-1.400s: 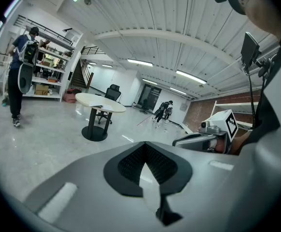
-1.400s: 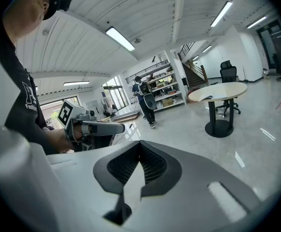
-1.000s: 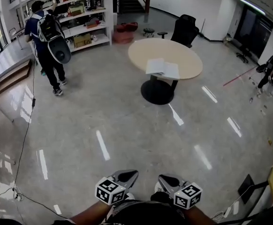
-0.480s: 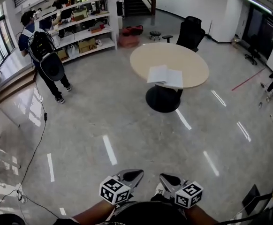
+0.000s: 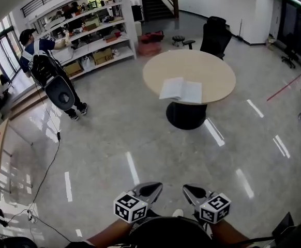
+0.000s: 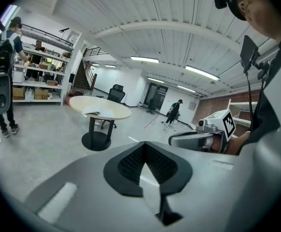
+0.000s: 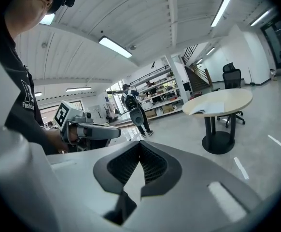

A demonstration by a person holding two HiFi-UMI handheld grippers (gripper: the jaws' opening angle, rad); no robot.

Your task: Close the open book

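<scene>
Left gripper (image 5: 149, 189) and right gripper (image 5: 191, 191) sit side by side close to the body, pointing forward and slightly down, jaws of each pressed together on nothing. Open book (image 5: 180, 90) lies on the round worktop (image 5: 215, 68), well apart from both. Forearms cut off at the bottom edge; book's print too small to read.

I hold my grey, marker-cubed left gripper (image 5: 151, 188) and right gripper (image 5: 190, 190) side by side, pointing forward, jaws closed, empty

Open floor (image 5: 155, 143) up to round table (image 5: 212, 68)
</scene>
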